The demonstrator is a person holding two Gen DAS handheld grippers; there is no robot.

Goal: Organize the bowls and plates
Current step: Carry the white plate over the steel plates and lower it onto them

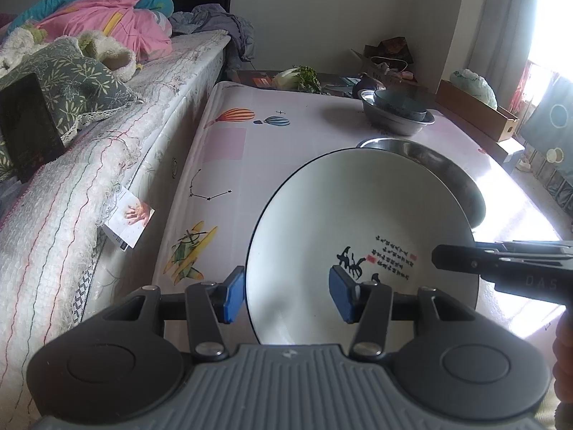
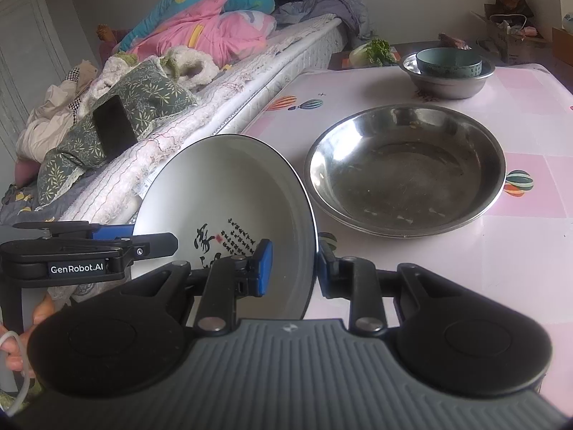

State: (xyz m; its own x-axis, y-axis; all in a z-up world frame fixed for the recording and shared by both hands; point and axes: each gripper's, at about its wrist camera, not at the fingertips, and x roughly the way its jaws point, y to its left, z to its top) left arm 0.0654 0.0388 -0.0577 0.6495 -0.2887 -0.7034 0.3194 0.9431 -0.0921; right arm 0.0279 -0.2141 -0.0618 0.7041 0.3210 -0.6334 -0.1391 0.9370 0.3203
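Note:
A white plate with a dark rim and black calligraphy (image 1: 361,222) is held tilted above the table; it also shows in the right wrist view (image 2: 229,200). My left gripper (image 1: 288,295) straddles its left rim with a wide gap between the blue pads. My right gripper (image 2: 292,268) straddles its right rim, one pad inside, one behind. A large steel basin (image 2: 404,168) sits on the table just beyond the plate. A teal bowl (image 2: 447,62) rests inside a smaller steel bowl (image 2: 447,84) at the far side.
The table has a pink patterned cloth (image 1: 250,150). A bed with quilts and pillows (image 1: 89,82) runs along the left. Vegetables (image 1: 297,77) and a cardboard box (image 1: 476,111) lie beyond the table.

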